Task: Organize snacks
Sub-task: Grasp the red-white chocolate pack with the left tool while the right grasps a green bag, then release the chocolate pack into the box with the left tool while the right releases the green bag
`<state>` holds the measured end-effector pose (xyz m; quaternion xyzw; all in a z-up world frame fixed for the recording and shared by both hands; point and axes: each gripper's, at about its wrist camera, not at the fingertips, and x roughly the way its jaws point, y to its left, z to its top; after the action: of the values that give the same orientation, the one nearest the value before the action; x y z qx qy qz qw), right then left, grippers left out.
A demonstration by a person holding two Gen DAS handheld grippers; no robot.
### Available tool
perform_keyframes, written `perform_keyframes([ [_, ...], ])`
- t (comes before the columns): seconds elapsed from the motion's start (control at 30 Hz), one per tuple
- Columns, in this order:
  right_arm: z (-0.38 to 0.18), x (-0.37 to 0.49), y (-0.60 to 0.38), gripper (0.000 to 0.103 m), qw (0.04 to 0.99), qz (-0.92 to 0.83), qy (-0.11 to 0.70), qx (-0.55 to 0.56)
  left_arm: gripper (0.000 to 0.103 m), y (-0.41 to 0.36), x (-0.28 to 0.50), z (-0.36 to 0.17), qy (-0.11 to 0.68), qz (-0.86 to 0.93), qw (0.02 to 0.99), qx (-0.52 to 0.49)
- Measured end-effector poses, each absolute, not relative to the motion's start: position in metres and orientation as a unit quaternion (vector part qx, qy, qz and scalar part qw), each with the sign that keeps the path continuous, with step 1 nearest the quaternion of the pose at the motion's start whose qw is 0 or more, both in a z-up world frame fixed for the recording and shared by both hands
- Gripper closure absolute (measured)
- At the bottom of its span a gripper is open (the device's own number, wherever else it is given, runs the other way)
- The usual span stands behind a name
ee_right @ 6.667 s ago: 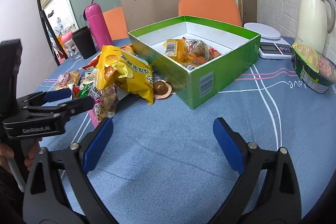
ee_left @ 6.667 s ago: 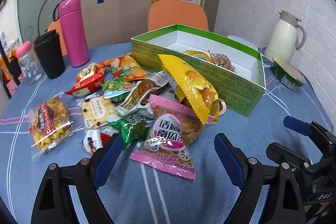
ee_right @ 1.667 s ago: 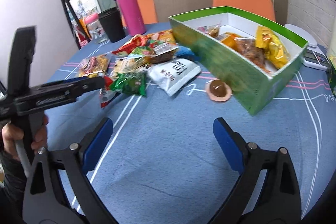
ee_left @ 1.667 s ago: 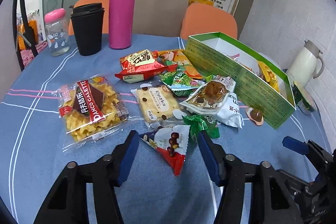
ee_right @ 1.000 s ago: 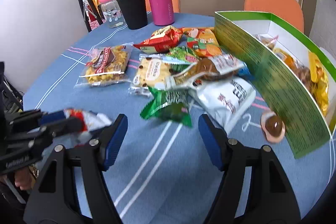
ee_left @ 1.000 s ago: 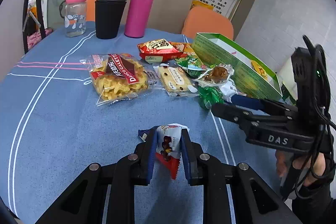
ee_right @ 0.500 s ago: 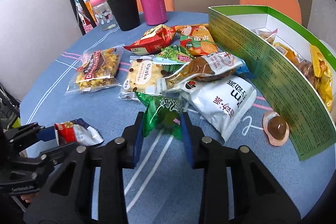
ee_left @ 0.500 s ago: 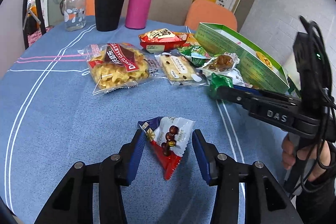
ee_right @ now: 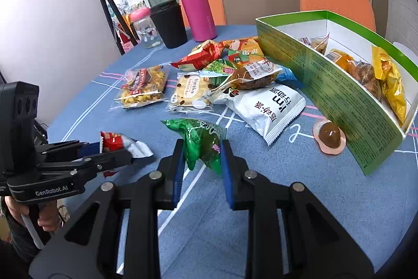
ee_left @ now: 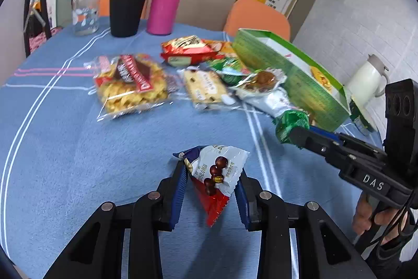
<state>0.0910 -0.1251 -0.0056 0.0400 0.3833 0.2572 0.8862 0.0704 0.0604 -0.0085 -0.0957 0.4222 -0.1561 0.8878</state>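
Two tools are at work, and each has a packet. My left tool [ee_left: 211,194] is clenched on a red, white and blue chocolate-ball packet [ee_left: 215,179], its blue pads pressing both sides above the blue tabletop [ee_left: 65,161]. My right tool [ee_right: 200,169] grips a crumpled green snack packet [ee_right: 199,141], pinched between its pads. Beyond them the loose snacks lie bunched together: a clear bag of yellow crisps [ee_right: 143,88], a biscuit packet [ee_right: 189,92], a white pouch [ee_right: 271,106]. Just right of these stands the green box [ee_right: 329,93], already holding a yellow bag [ee_right: 390,85]. A jelly cup [ee_right: 329,137] sits beside its wall.
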Motion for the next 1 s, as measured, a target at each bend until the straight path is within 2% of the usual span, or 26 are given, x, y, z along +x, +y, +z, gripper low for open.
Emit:
perform_keyframes([
  [0.5,0.048,0.059,-0.213,0.075,0.933,0.201,0.282,0.101,0.068,-0.016,0.098,0.060,0.373,-0.223,0.899,-0.062],
  [0.73,0.053,0.067,-0.265,0.075,0.948,0.124,0.266,0.127,0.068,-0.070,0.132,0.087,0.364,-0.248,0.896,-0.048],
  [1.0,0.052,0.093,-0.294,0.075,0.950,0.089,0.270,0.129,0.068,-0.119,0.171,0.088,0.374,-0.240,0.895,-0.029],
])
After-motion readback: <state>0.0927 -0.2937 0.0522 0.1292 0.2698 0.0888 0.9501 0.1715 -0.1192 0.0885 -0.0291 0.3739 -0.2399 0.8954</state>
